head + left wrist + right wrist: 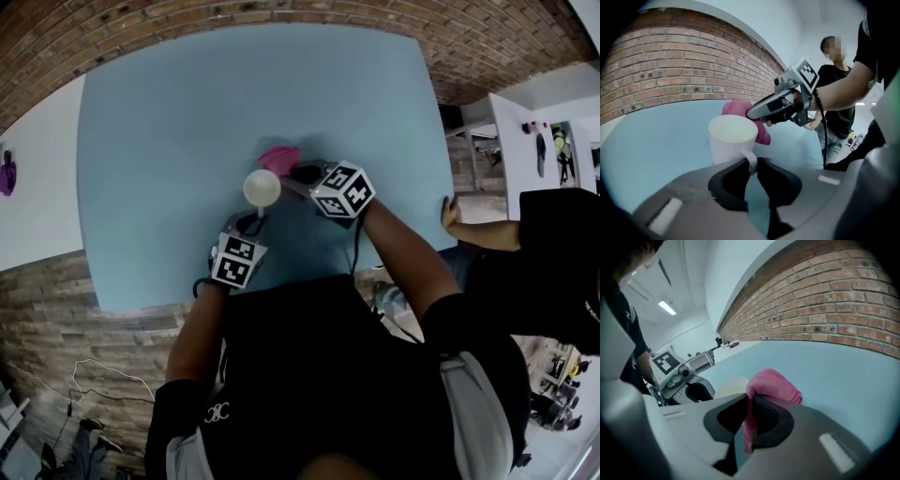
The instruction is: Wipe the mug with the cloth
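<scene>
A white mug [262,187] stands upright on the blue table [159,131]. My left gripper [255,221] comes at it from the near side and, in the left gripper view, the jaws [752,164] are shut on the mug's handle [751,160]. A pink cloth [279,157] lies bunched against the mug's far right side. My right gripper [295,178] is shut on that cloth [773,385], with a strip of it hanging down between the jaws. In the right gripper view the mug's rim [729,386] shows just left of the cloth, and the left gripper [696,391] behind it.
A brick wall [670,70] runs along the far side of the table. Another person's hand [452,214] rests on the table's right edge. A purple object [7,173] sits on a white surface at the far left.
</scene>
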`<state>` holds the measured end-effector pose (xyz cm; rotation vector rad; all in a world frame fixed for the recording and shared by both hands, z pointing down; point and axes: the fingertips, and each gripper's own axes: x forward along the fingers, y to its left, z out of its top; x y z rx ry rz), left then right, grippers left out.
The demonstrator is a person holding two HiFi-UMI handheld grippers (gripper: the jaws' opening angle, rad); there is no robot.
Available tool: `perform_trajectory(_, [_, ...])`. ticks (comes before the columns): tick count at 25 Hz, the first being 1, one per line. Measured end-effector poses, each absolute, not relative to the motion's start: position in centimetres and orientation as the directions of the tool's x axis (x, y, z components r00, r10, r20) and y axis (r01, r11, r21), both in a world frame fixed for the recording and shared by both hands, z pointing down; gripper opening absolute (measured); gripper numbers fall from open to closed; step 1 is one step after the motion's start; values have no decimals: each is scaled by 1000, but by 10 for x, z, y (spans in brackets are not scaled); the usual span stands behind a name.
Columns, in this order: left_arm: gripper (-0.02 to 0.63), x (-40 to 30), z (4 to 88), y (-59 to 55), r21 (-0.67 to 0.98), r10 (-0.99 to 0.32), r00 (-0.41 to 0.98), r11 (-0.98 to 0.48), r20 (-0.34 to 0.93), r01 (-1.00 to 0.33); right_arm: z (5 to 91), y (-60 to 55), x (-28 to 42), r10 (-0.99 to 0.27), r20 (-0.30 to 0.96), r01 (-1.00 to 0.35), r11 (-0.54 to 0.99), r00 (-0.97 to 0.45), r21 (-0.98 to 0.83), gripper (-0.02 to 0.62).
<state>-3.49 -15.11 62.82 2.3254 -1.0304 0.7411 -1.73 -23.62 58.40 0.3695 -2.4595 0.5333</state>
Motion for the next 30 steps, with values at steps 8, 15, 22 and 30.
perform_trajectory(8, [41, -40, 632, -152, 216, -475, 571, -611, 670, -761, 604, -227, -21, 15, 644, -260, 907, -765, -331, 35])
perform_trajectory(15, [43, -33, 633, -151, 259, -439, 598, -617, 671, -743, 612, -193, -20, 60, 649, -224, 911, -759, -346, 35])
perform_trajectory(22, [75, -24, 635, -147, 270, -415, 616, -637, 669, -722, 614, -165, -26, 69, 663, -189, 932, -745, -309, 35])
perform_trajectory(30, [147, -11, 630, -144, 316, -407, 659, -641, 632, -699, 614, -184, -23, -51, 678, -308, 914, -733, -265, 35])
